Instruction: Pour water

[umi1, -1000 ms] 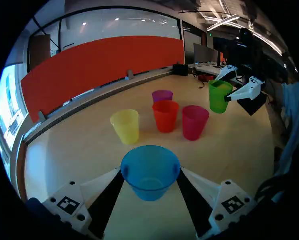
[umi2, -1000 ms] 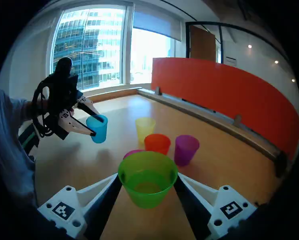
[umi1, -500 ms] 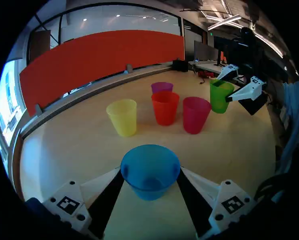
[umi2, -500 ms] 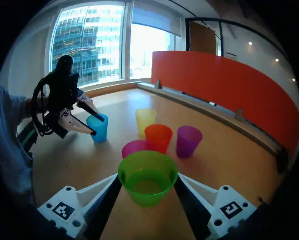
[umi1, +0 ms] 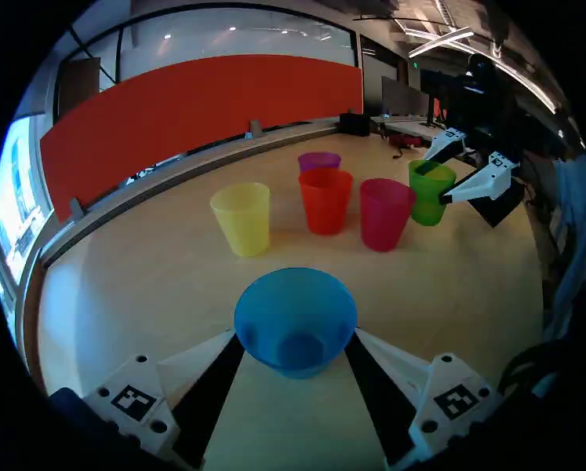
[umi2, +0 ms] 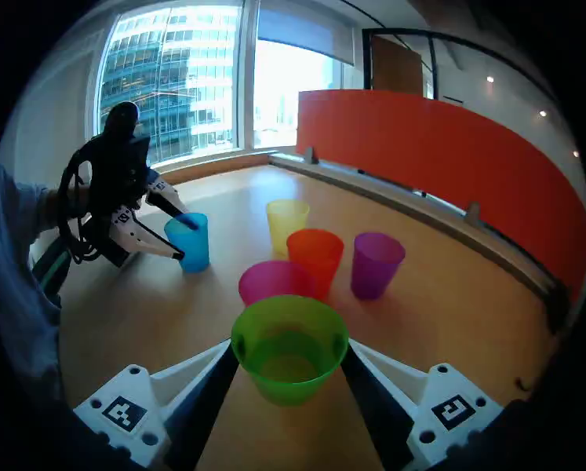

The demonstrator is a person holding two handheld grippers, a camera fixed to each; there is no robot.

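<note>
Left gripper (umi1: 295, 349): fingers closed narrow on the blue cup (umi1: 295, 330), one finger on each side of its wall. The cup is upright, mouth open toward the camera. Its base shows through, and I cannot tell whether it holds water.

Right gripper (umi2: 289, 365): clamped the same way on the green cup (umi2: 289, 357), which is upright. There is a paler patch at the bottom, but I cannot say whether that is liquid.

Ahead of the left gripper on the wooden table (umi1: 136, 275) stand four loose cups. The yellow cup (umi1: 242, 218) is left of centre. The orange cup (umi1: 325, 200) is straight ahead, with the purple cup (umi1: 318, 162) behind it. The pink cup (umi1: 386, 213) is just right of the orange one. The right gripper with its green cup lies beyond these, off to the right and well apart from the blue cup.

Progress, as a judgement: both cups are picked up and no pour has started. Neither cup is tipped over the other. What is left is to bring the two cups together, tilt one over the other, and set both down.

Change since 1.0 s ago:
- From the right gripper view, the blue cup has come down from mid-air and now sits at or just above the table.
- From the left gripper view, the green cup has dropped to about the level of the pink cup's rim.
- The cluster of four cups reads nearer to the right gripper.
</note>
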